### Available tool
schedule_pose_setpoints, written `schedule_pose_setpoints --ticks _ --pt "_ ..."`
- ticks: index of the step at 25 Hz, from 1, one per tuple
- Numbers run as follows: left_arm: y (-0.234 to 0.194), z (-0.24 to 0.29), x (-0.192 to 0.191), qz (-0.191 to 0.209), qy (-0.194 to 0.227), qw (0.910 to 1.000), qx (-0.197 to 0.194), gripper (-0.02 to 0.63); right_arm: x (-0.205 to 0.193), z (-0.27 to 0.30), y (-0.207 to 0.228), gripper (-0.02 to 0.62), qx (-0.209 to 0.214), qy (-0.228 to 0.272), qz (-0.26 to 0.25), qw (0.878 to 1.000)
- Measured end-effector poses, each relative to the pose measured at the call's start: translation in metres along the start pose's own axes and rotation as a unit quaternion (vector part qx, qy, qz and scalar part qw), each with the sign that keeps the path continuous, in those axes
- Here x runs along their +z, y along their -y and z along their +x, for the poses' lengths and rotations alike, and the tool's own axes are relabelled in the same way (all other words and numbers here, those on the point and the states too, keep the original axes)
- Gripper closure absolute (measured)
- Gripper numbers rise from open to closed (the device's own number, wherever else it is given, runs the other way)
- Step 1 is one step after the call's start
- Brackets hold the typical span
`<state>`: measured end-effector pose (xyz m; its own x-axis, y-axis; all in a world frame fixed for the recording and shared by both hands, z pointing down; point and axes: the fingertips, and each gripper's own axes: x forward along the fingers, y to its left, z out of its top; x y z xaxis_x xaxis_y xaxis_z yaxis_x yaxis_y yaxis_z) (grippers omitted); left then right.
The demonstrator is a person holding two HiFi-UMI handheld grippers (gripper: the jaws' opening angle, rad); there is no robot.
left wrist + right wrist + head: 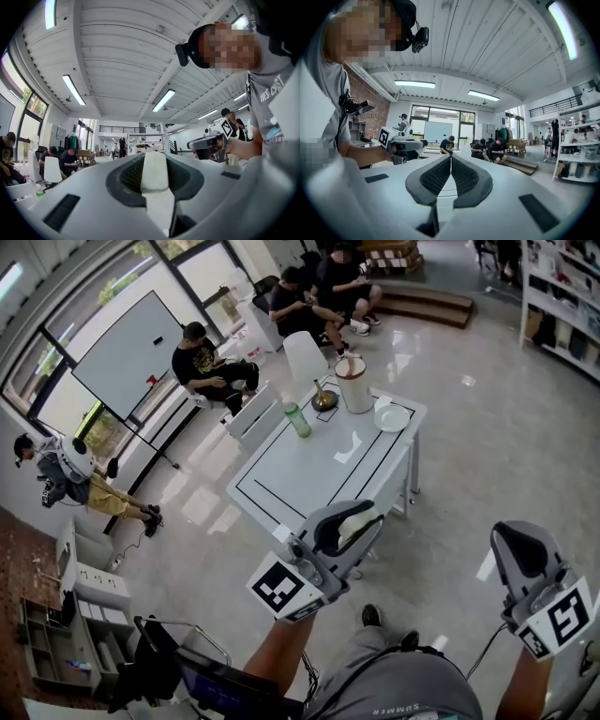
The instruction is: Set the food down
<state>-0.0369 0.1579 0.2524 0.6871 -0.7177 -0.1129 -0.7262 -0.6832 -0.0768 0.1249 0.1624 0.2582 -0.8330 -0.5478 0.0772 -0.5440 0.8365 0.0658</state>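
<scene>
My left gripper (349,524) is shut on a pale cream strip of food (359,520), held in the air just short of the near end of the white table (281,486). In the left gripper view the food (154,171) stands between the dark pads, pointing up toward the ceiling. My right gripper (521,553) hangs over the floor to the right of the table. Its jaws (450,161) are shut with nothing between them. A white plate (392,418) lies at the table's far right corner.
At the table's far end stand a white cylindrical container (354,383), a small golden bowl (324,399) and a green bottle (297,418). A white chair (305,356) is behind them. Several people sit along the windows and on the steps. Shelves (562,306) line the right wall.
</scene>
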Motion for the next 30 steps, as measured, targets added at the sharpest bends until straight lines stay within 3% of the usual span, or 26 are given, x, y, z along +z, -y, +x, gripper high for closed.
schedule_pose_setpoints --ticks 7,14,21,25,30 --pt "-0.05 0.009 -0.019 -0.011 -0.001 0.9999 -0.003 0.508 -0.015 0.047 0.014 0.588 -0.005 -0.014 0.008 1.0" --pt "-0.106 0.015 -0.013 -0.006 0.023 0.9995 -0.021 0.508 0.0 0.095 0.027 0.588 -0.031 -0.019 -0.009 0.999" --pt "-0.168 0.024 -0.035 -0.006 0.038 0.9991 -0.018 0.506 -0.01 0.152 0.053 0.588 -0.05 -0.03 -0.023 0.998" --pt "-0.165 0.035 -0.036 -0.023 0.032 0.999 -0.022 0.508 -0.009 0.145 0.055 0.588 -0.051 -0.04 -0.011 0.998" --pt "-0.169 0.076 -0.036 -0.023 0.024 0.9993 -0.017 0.506 -0.008 0.139 0.09 0.588 -0.043 -0.048 -0.004 0.998"
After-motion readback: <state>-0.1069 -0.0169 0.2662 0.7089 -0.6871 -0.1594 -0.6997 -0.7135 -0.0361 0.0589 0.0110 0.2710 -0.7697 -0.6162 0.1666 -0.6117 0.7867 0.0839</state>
